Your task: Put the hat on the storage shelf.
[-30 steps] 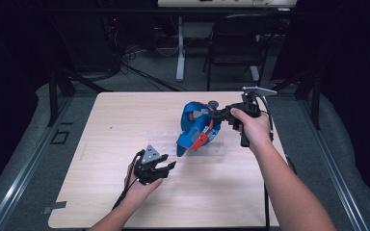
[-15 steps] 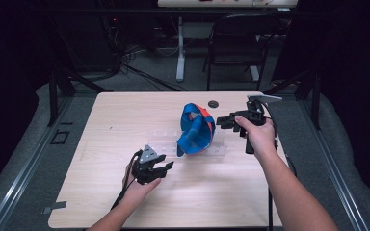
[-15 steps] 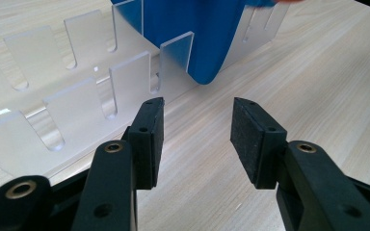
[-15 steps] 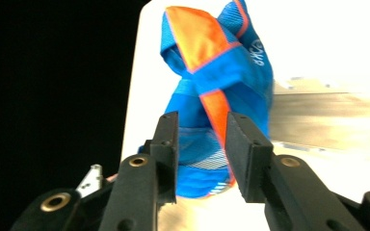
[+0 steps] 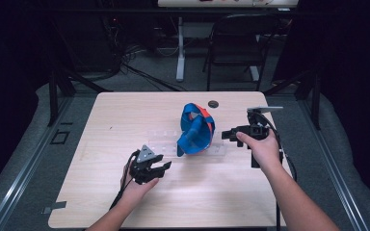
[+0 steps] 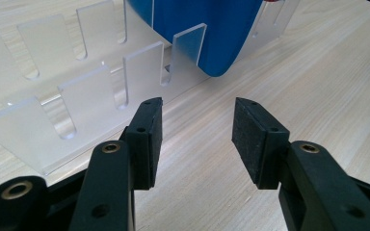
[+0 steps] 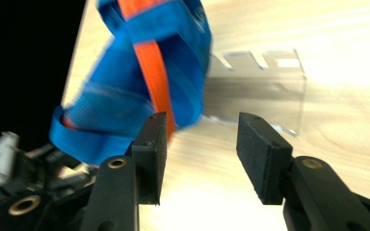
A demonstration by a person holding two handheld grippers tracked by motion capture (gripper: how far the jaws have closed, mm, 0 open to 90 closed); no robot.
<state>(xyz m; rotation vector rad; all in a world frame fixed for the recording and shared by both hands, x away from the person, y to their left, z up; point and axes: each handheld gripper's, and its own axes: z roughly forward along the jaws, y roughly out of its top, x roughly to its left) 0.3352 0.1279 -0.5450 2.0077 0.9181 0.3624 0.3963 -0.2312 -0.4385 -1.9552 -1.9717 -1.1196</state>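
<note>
Several blue plates (image 5: 195, 131) and an orange one (image 5: 204, 111) stand on edge, leaning together, in a clear slotted rack (image 5: 160, 140) at mid-table. My right gripper (image 5: 228, 134) hovers open just right of the plates, apart from them. In the right gripper view the blue plates (image 7: 120, 101) and orange plate (image 7: 152, 67) sit beyond my open right gripper (image 7: 202, 144), with the rack (image 7: 265, 91) behind. My left gripper (image 5: 162, 167) rests open on the table, in front of the rack. The left gripper view has the open left gripper (image 6: 197, 130) facing the rack (image 6: 91, 86) and a blue plate (image 6: 207, 33).
A small dark disc (image 5: 213, 103) lies on the wooden table (image 5: 101, 125) behind the plates. A chair and a table leg stand on the floor past the far edge. My left gripper (image 7: 9, 168) appears at the lower left of the right gripper view.
My right gripper has let go of the plates and drawn back to the right. The plates now stand alone in the rack. My left gripper has stayed put.
</note>
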